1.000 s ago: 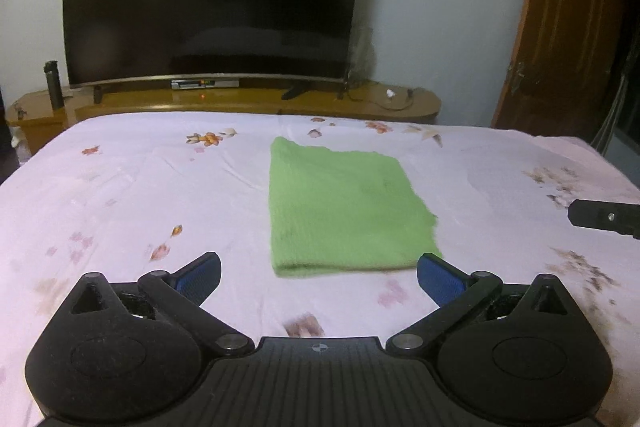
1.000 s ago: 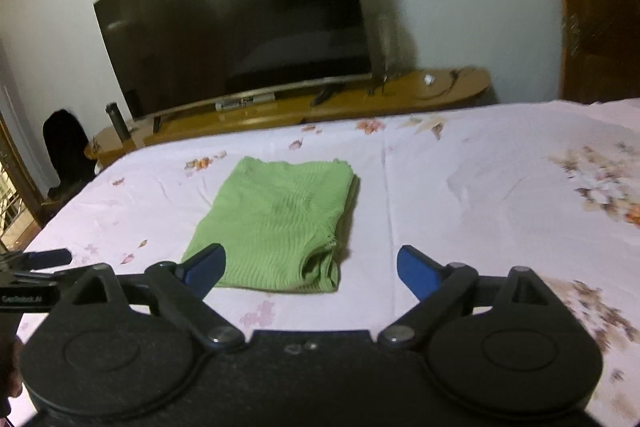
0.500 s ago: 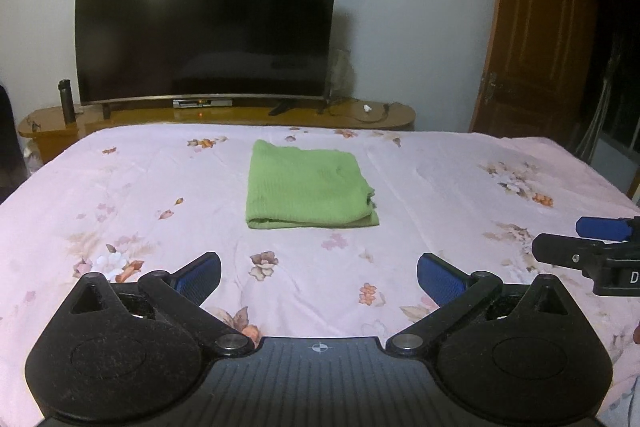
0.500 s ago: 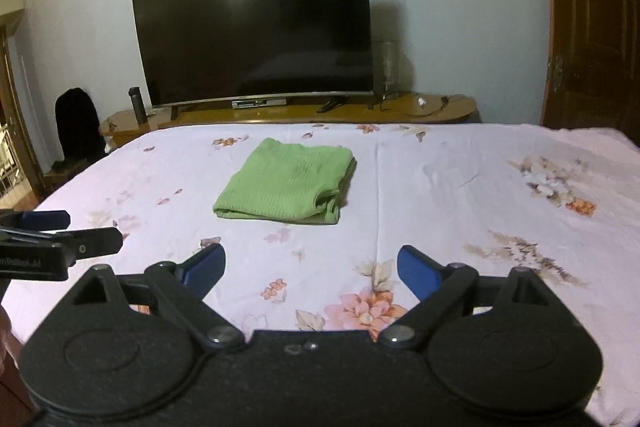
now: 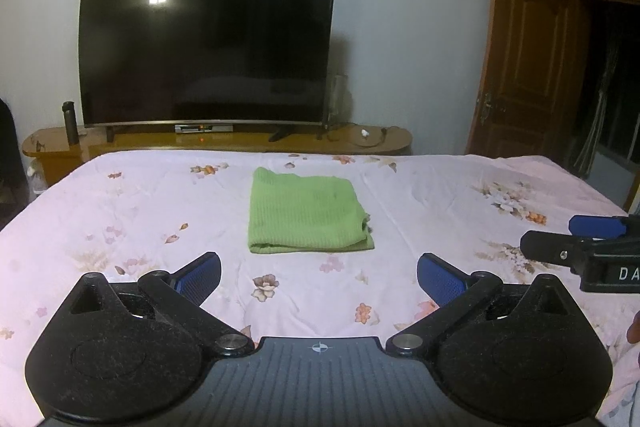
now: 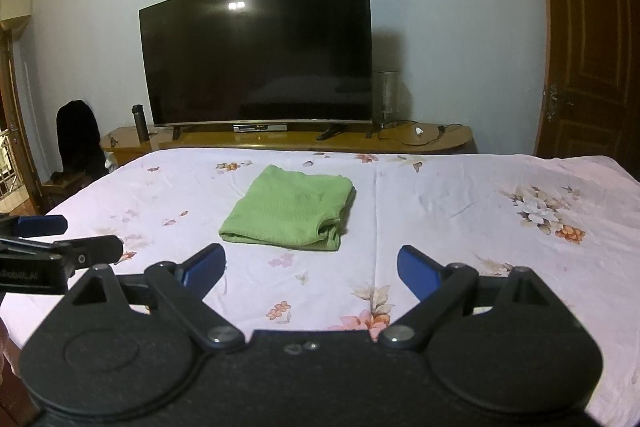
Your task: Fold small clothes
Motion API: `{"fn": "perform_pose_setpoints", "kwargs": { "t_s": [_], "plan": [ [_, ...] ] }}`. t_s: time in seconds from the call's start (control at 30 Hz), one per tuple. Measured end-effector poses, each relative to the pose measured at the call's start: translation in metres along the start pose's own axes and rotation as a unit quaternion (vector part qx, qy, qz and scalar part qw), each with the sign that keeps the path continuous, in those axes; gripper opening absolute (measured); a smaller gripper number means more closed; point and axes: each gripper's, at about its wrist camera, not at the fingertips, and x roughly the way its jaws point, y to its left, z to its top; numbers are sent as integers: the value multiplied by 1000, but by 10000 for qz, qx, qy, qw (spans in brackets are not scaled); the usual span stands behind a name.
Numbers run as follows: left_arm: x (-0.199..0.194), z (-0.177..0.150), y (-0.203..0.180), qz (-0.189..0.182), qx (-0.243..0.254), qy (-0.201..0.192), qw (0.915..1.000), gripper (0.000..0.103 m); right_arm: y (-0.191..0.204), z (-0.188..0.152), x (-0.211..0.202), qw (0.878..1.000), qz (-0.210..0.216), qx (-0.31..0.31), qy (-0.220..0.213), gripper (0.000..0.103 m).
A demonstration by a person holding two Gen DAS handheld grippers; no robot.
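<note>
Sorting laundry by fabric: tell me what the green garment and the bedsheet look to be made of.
Green garment: seems a soft ribbed knit, matte; fine parallel ridges show, and its folded edges look thick.
Bedsheet: seems thin woven cloth, perhaps cotton, pale pink with printed flowers; smooth, with shallow creases. The exact fibre cannot be told.

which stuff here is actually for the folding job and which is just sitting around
For the job:
folded green knit garment
left gripper, open
right gripper, open
pink floral bedsheet

Just lying about:
black curved television
dark cylindrical flask
brown wooden door
</note>
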Motion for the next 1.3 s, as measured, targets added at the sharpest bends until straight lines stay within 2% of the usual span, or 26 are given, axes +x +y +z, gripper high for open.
{"fn": "perform_pose_setpoints", "kwargs": {
  "t_s": [1.3],
  "plan": [
    [6, 9, -14, 13, 148, -59, 9999, 103, -5, 3, -2, 10000, -26, 39, -66, 93]
  ]
}}
